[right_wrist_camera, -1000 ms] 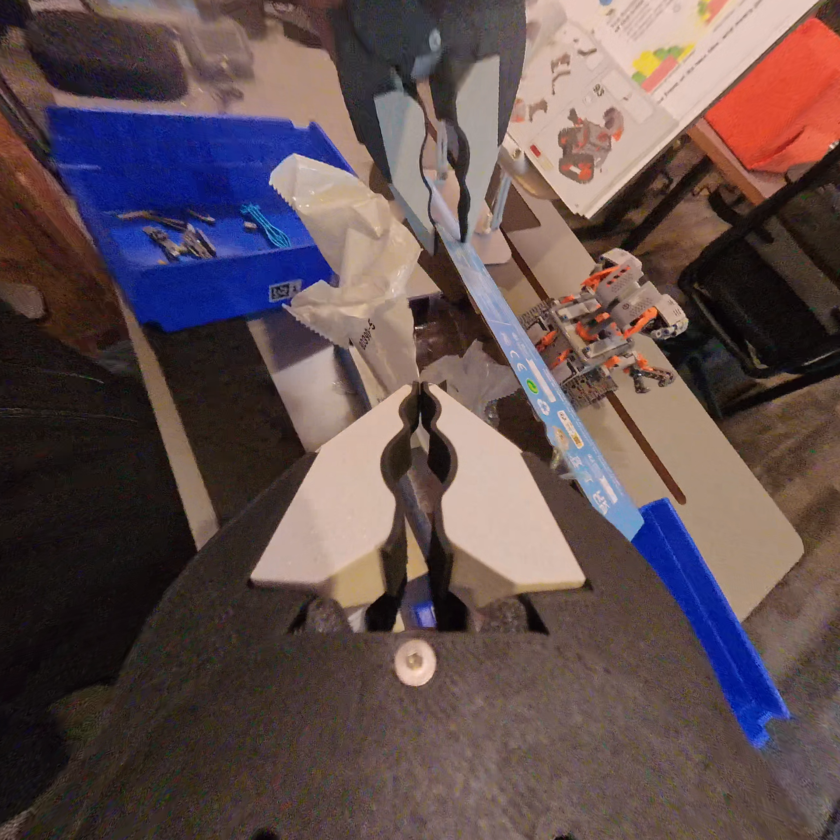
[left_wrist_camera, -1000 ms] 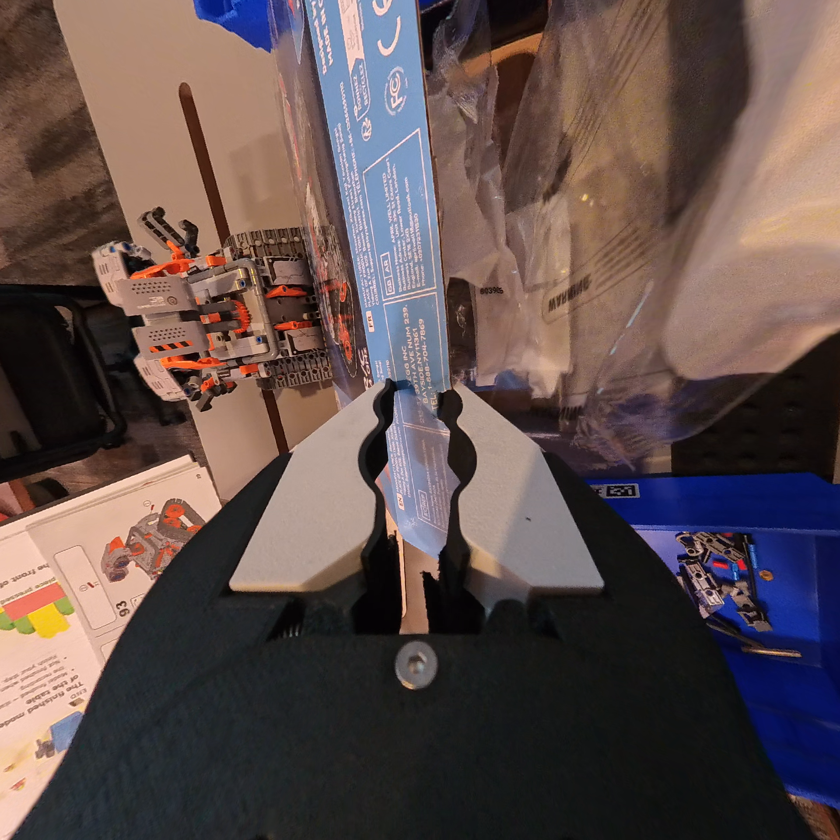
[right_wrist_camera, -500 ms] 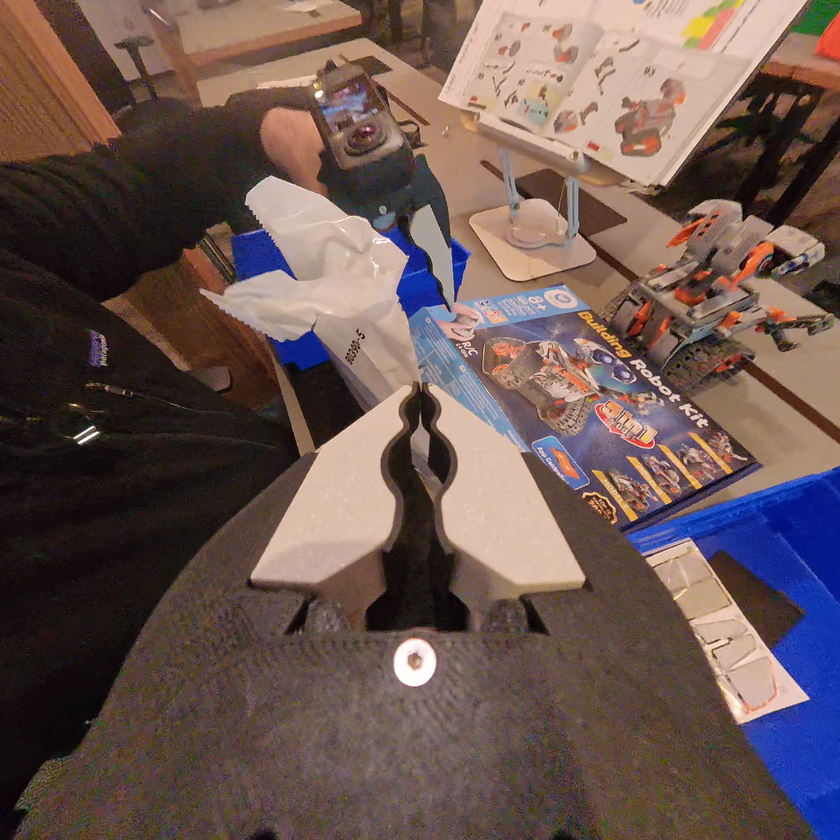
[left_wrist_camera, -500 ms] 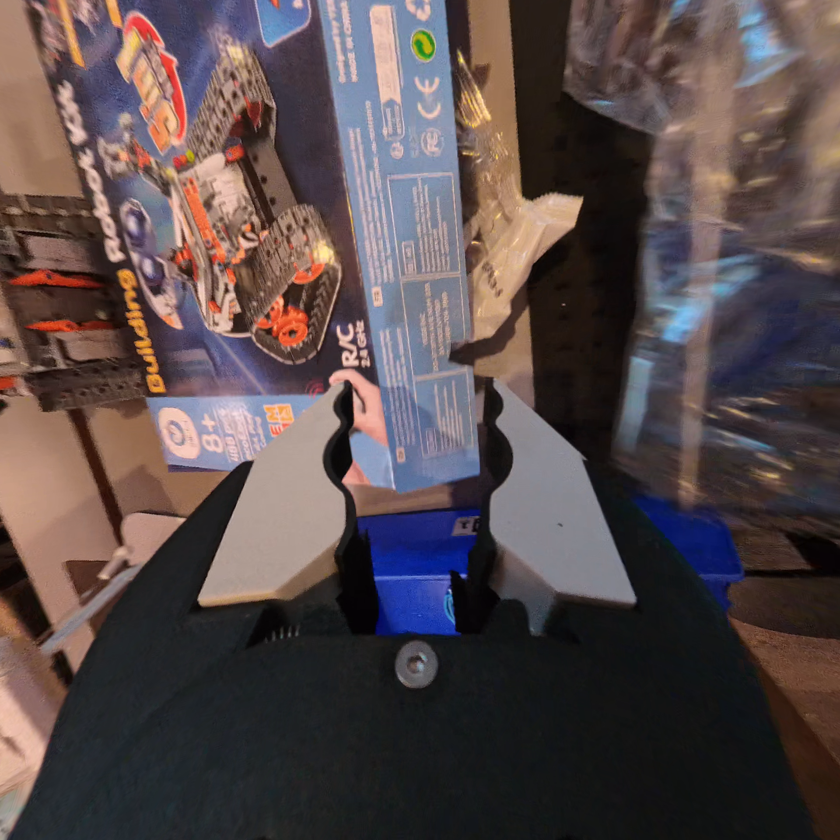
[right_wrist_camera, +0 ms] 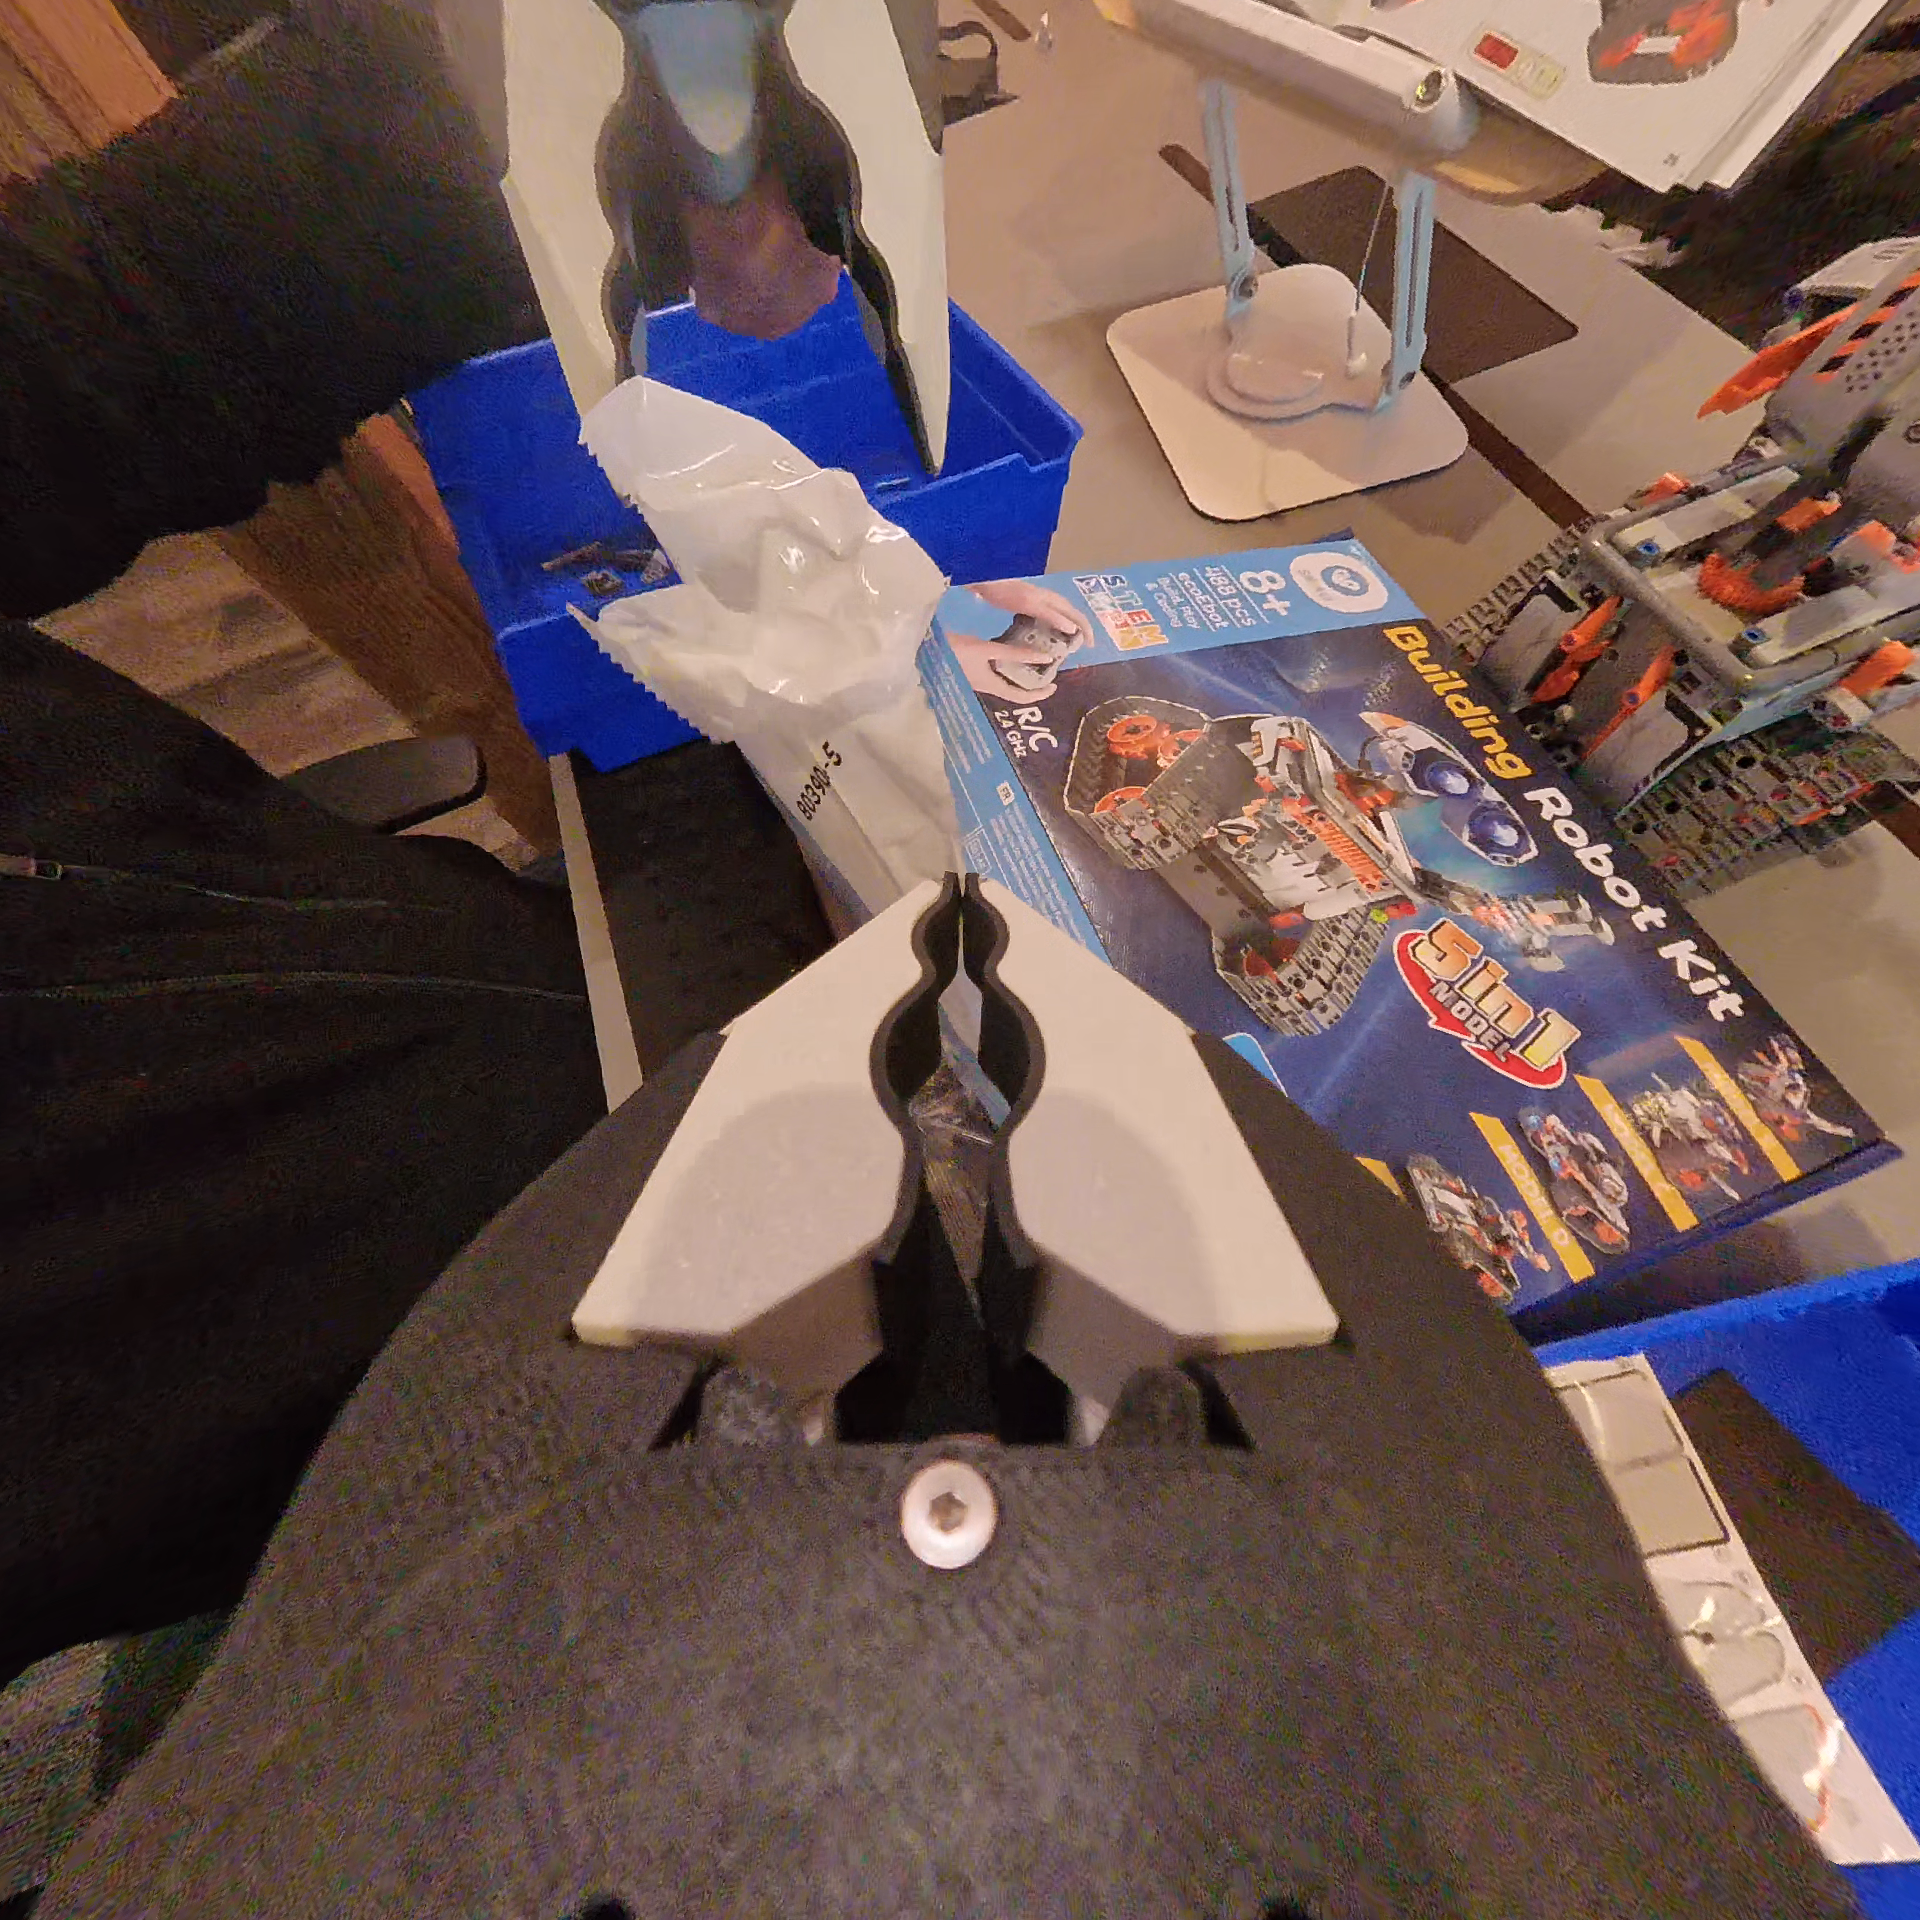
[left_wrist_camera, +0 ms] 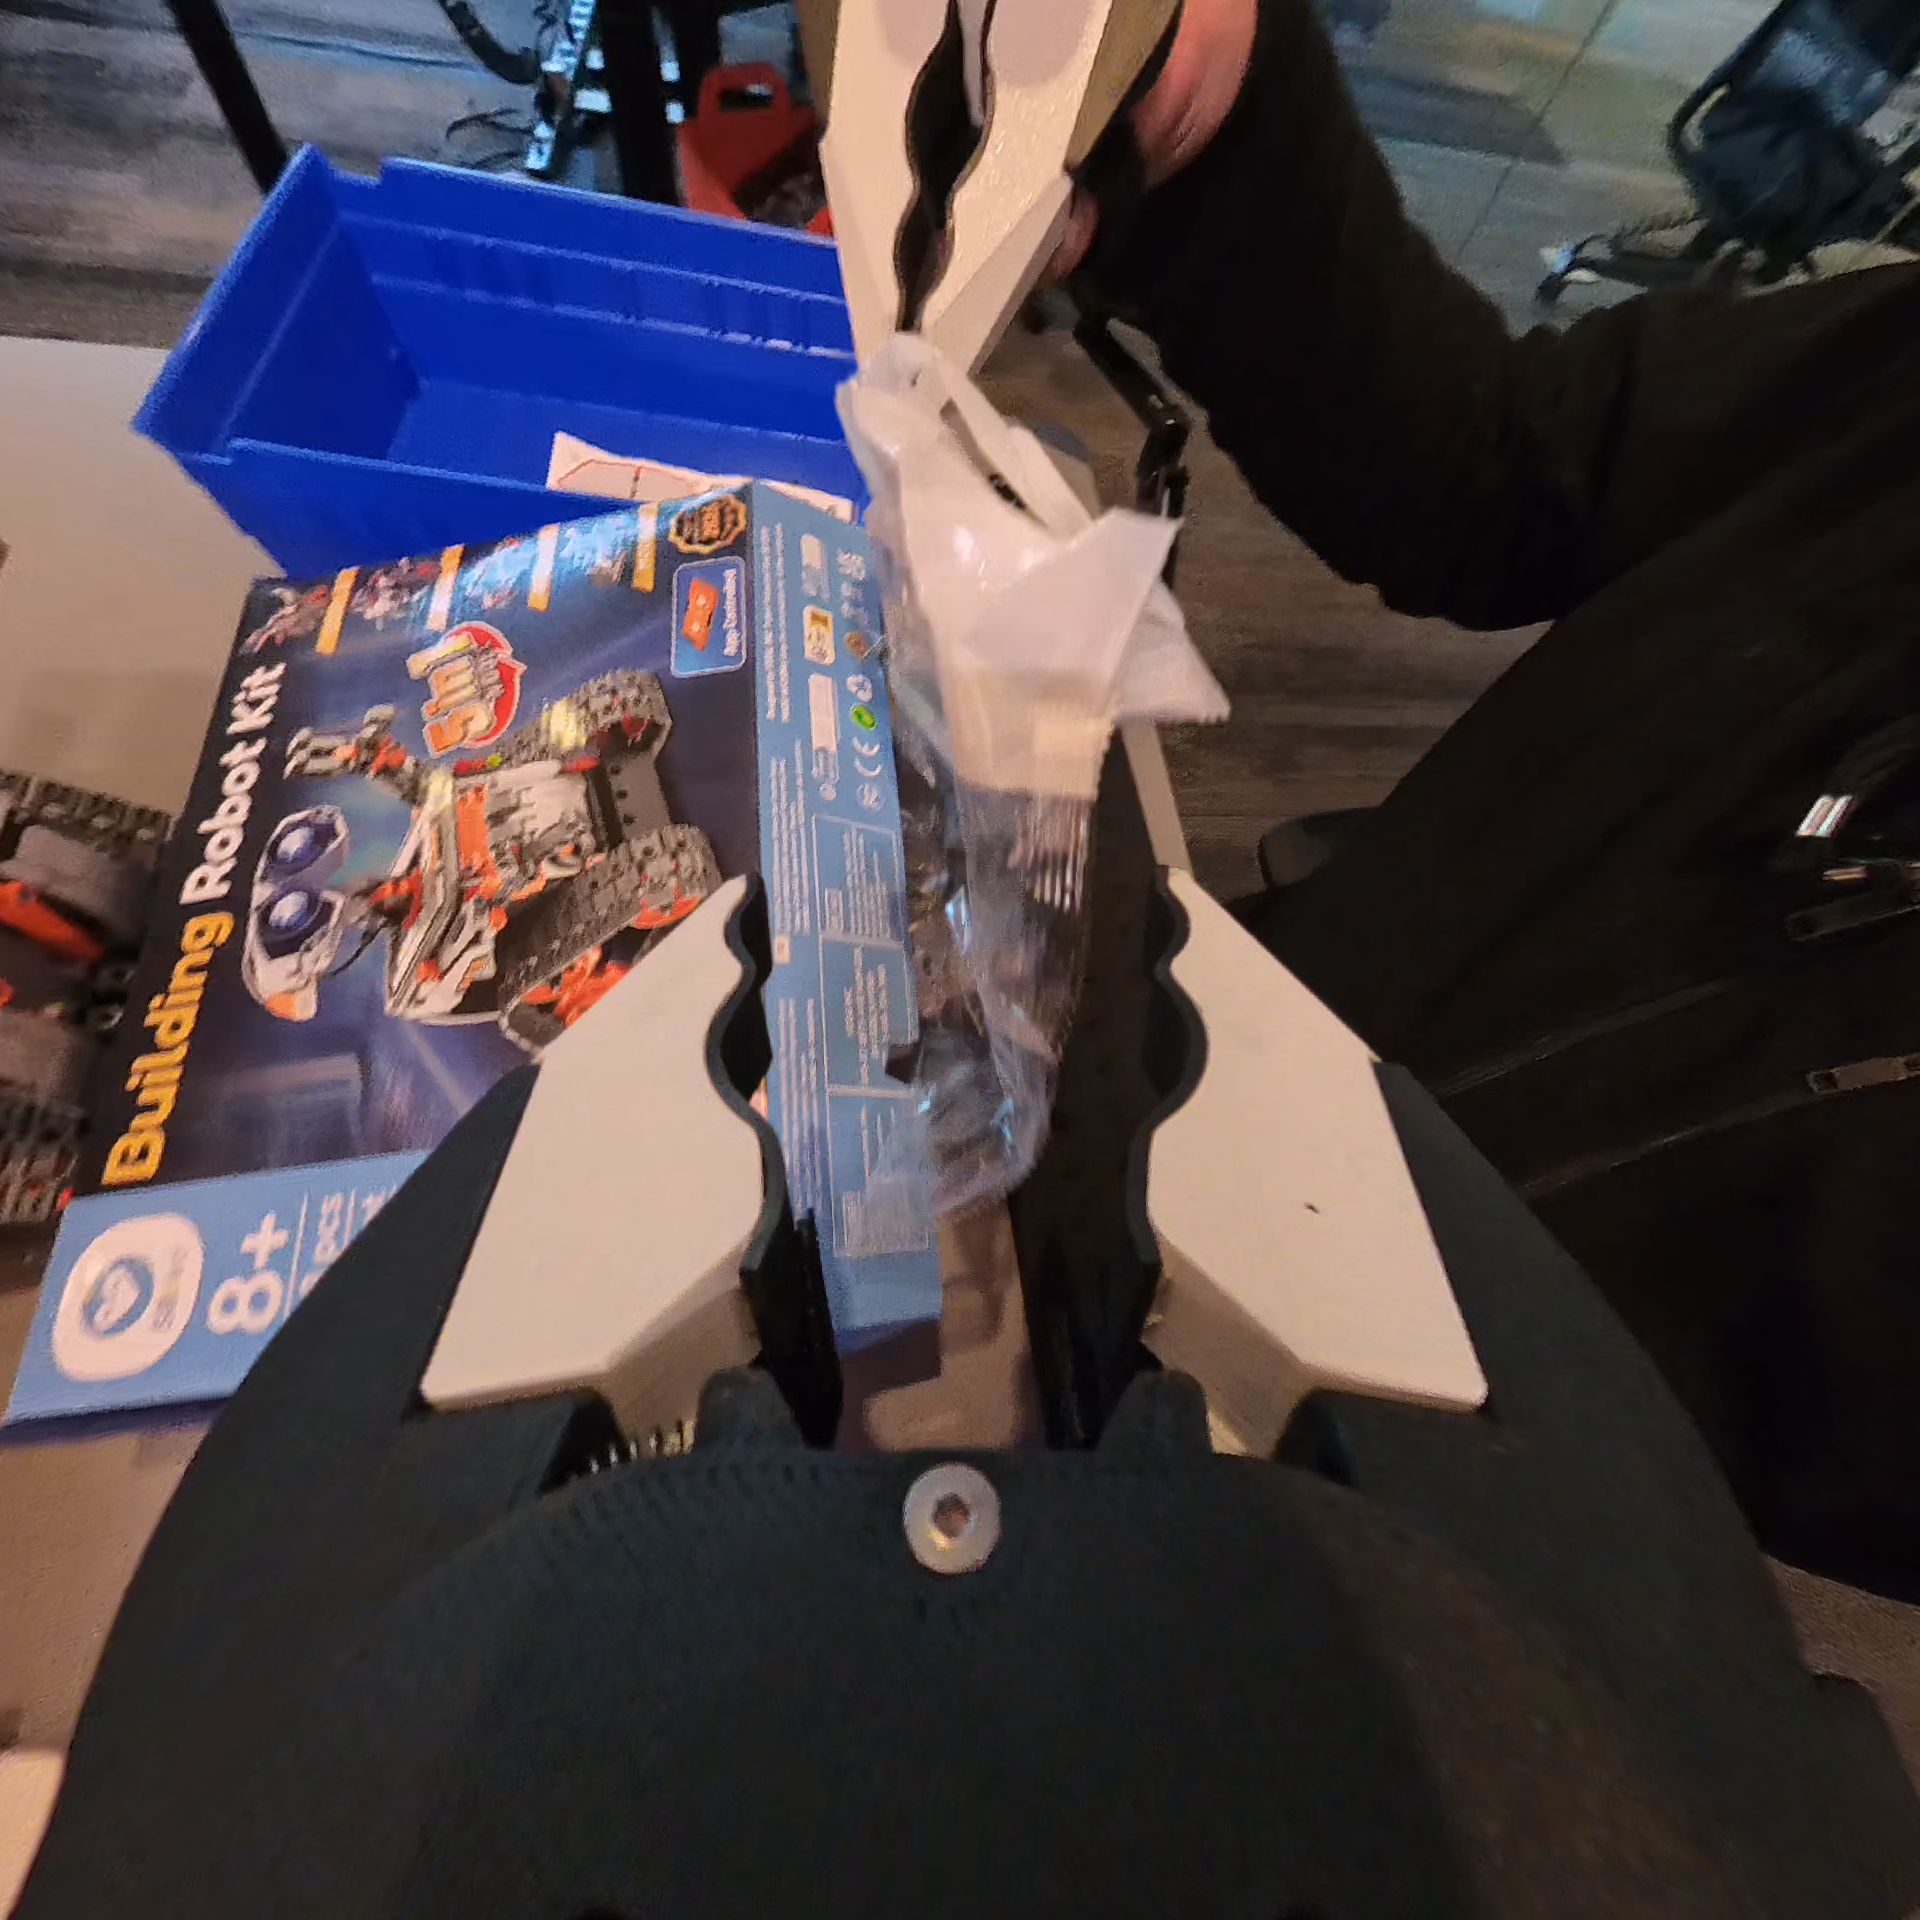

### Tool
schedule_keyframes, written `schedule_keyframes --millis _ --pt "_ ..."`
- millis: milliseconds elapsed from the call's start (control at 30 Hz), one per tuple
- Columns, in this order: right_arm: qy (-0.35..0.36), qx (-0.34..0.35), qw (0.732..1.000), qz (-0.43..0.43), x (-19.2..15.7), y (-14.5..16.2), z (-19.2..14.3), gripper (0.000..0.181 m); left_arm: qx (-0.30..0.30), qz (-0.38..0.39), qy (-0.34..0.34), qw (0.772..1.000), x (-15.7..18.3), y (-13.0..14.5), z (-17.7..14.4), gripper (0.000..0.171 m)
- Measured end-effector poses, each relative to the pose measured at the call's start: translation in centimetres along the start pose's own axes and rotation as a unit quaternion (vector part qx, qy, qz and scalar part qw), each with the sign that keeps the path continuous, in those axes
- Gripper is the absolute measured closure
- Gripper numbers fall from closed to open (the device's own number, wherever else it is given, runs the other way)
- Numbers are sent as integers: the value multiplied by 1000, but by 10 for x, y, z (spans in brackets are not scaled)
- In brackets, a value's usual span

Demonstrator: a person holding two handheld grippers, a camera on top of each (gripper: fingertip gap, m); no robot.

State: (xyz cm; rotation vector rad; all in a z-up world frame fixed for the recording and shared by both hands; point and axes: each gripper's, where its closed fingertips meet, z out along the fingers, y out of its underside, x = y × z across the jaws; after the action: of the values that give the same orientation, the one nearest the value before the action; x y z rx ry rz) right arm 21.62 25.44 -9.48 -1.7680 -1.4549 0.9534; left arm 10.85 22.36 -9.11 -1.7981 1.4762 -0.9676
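Note:
My right gripper (right_wrist_camera: 961,896) is shut on a crumpled plastic bag (right_wrist_camera: 790,634) with small dark parts in its clear end, and holds it up beside the near edge of a blue robot-kit box (right_wrist_camera: 1351,883). The box lies flat on the table. My left gripper (left_wrist_camera: 956,899) is open wide and holds nothing. The box's side (left_wrist_camera: 831,831) and the hanging bag (left_wrist_camera: 1018,665) show between its jaws. The right gripper (left_wrist_camera: 920,322) appears above, pinching the bag's top. The left gripper (right_wrist_camera: 779,416) shows beyond the bag in the right wrist view.
A blue bin (left_wrist_camera: 468,343) stands behind the box, with another blue bin (right_wrist_camera: 1818,1340) holding a silvery sheet (right_wrist_camera: 1662,1507). A grey-and-orange robot model (right_wrist_camera: 1714,675) and a book stand (right_wrist_camera: 1299,343) with an open booklet stand on the table. A person's dark sleeve (left_wrist_camera: 1455,416) is close. One gripper's finger ends stand about 12 cm off the other's. Left tips and right tips are each some 30 cm from the grey-and-orange robot model (right_wrist_camera: 1714,675).
My left gripper let go of the box's edge and opened wide. The box went from upright to flat on the table. My right gripper kept hold of the bag.

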Motion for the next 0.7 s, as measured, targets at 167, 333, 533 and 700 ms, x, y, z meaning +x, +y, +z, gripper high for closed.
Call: schedule_keyframes --millis 167,333,533,700 --pt "-5 1 1000 -12 3 -5 8 181 12 -3 77 997 7 -8 14 125" --pt "-1 7 1000 10 12 -1 11 181 17 8 97 995 13 -5 22 148" --pt "-33 48 998 14 7 -10 6 181 34 42 73 996 9 -9 20 168" --pt "-81 107 991 12 -3 -23 1 140 56 76 106 990 17 -13 9 169"
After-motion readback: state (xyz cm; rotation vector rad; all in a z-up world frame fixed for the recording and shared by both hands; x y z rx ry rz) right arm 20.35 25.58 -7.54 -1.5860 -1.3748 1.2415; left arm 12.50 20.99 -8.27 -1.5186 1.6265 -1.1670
